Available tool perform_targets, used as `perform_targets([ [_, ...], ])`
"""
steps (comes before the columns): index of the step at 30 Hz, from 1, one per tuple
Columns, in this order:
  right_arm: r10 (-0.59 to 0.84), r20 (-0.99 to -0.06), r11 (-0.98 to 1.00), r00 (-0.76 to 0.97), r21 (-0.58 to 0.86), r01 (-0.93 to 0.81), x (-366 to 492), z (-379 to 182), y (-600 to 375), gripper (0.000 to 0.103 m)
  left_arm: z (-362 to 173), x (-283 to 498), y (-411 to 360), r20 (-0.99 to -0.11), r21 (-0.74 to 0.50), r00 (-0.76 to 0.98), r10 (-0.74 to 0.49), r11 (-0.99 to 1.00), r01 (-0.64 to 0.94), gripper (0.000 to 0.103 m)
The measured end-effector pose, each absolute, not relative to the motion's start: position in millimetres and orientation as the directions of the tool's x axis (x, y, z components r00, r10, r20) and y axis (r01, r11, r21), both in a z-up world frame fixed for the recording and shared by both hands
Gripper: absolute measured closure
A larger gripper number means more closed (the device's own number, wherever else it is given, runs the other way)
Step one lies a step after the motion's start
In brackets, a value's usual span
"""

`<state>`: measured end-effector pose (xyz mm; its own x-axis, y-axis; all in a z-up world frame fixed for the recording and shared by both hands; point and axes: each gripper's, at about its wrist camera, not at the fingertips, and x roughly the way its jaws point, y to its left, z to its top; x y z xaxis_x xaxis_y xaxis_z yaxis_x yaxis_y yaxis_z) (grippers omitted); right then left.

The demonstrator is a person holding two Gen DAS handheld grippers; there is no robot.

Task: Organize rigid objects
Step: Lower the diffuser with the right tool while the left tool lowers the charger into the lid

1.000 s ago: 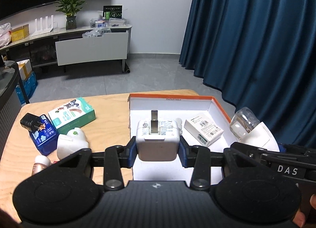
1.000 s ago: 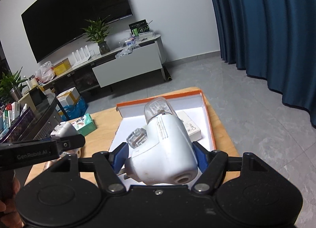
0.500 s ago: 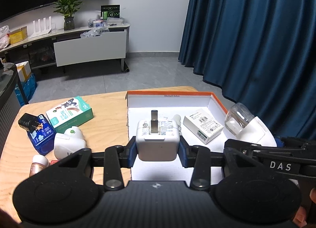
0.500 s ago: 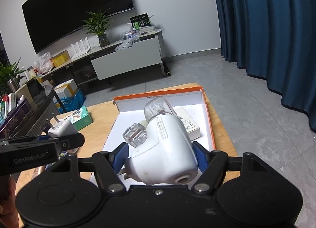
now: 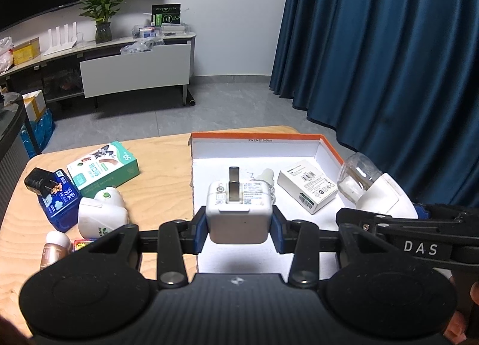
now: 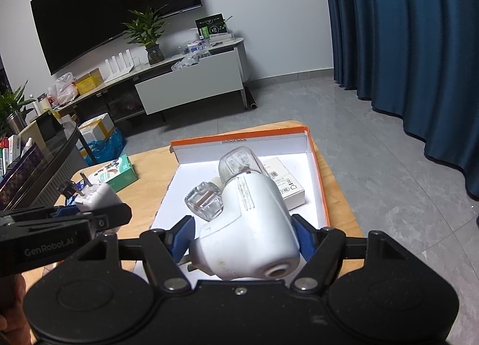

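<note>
My left gripper (image 5: pixel 239 232) is shut on a white plug adapter (image 5: pixel 239 213) with its prongs up, held above the near left part of the orange-rimmed white box (image 5: pixel 257 135). My right gripper (image 6: pixel 241 235) is shut on a white device (image 6: pixel 254 231) with clear caps, held over the same box (image 6: pixel 317 171). The device also shows at the right in the left wrist view (image 5: pixel 374 188). In the box lie a small white carton (image 5: pixel 308 185) and a small white cap-like piece (image 5: pixel 265 176).
On the wooden table (image 5: pixel 158 183) left of the box lie a green carton (image 5: pixel 103 168), a blue packet (image 5: pixel 61 203) with a black plug (image 5: pixel 39 185) on it, a white device (image 5: pixel 100 214) and a small bronze bottle (image 5: pixel 54 252). Blue curtains hang at the right.
Both grippers have drawn back a little from the box, still holding their objects. The items on the table have not moved.
</note>
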<state>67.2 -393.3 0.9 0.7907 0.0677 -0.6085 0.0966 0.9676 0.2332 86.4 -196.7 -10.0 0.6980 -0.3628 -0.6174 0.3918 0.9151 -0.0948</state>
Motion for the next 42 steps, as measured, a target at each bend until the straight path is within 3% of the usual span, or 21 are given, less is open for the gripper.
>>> perform_targets([
  [42,0.066,-0.621,0.967,0.781,0.231,0.103,72.7,-1.4,-391.1,0.019,-17.5,89.1,-197.9,-0.625,-0.088,0.691,-0.365,0.911,0.402,0.061],
])
